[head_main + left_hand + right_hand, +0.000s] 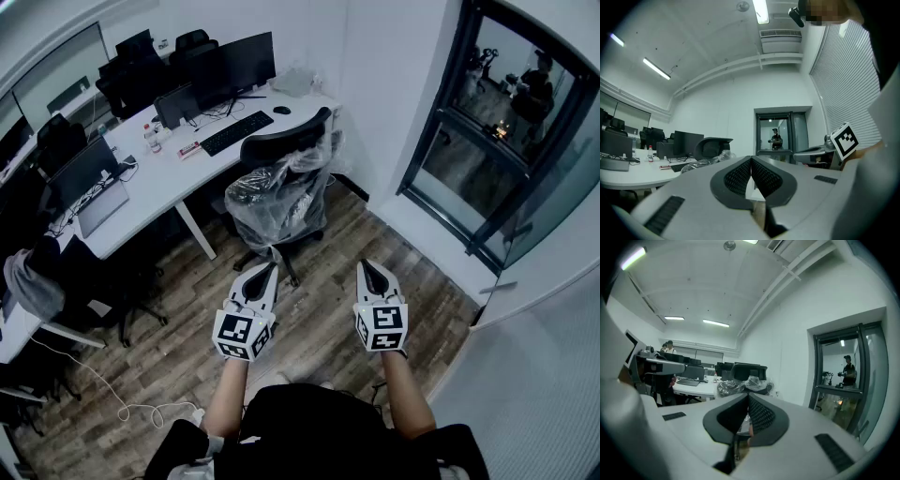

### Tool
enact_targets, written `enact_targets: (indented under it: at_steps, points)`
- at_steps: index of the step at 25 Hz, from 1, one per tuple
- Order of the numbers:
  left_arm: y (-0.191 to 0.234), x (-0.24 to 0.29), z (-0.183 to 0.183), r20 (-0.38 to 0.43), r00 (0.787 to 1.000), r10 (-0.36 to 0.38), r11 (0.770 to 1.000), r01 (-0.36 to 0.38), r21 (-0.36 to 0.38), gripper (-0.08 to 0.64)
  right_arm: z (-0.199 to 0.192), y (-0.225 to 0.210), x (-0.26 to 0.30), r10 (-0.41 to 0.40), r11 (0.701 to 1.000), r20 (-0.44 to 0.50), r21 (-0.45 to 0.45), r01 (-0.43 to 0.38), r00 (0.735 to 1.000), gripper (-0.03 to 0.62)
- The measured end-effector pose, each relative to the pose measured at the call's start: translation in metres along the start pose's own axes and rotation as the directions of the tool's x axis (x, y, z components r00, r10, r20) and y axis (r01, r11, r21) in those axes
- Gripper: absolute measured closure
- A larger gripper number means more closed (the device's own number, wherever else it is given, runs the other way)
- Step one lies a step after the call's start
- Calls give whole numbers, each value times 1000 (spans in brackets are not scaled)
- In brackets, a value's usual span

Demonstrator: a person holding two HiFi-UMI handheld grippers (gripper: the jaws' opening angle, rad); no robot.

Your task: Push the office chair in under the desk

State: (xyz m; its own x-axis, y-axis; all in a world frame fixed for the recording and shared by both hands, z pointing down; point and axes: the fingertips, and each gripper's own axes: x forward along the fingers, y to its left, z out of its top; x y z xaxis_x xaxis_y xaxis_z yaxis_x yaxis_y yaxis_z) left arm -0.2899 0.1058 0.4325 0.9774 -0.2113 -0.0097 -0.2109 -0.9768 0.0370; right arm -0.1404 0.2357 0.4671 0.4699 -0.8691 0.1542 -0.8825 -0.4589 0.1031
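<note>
The black office chair (281,183), draped in clear plastic wrap, stands pulled out from the white desk (159,183) on the wood floor. Its backrest faces me. My left gripper (270,269) and right gripper (366,266) hover side by side short of the chair, both shut and empty. Neither touches the chair. In the left gripper view the chair (712,147) shows beyond the closed left gripper (751,161). In the right gripper view the wrapped chair (743,380) sits just past the closed right gripper (748,401).
Monitors (234,61), a keyboard (236,131) and a laptop (103,202) are on the desk. More chairs (94,281) stand to the left. A glass door (487,141) is at the right, with a person (847,369) behind it. A white cable (122,403) lies on the floor.
</note>
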Motion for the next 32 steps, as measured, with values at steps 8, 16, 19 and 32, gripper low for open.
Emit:
enact_targets:
  at_steps: [8,16,19,32]
  points:
    - [-22,-3,-4,-14,1000,8,1000,-8,7,545,-7,-11,-15,14,1000,2,16,-14,1000,568]
    - [-47,-12,-22,-26,999,38,999,-38,1,545,-32,-20,-33,52,999,-14,10,-52,999,568]
    - [-56,-12,-26,-38,998,40,999,-40,3,545,-36,-26,-37,54,998,-21,13,-54,998,568]
    - [-60,20,-23,-38,999,38,999,-37,21,545,-44,-53,-29,46,999,-13,18,-46,999,568]
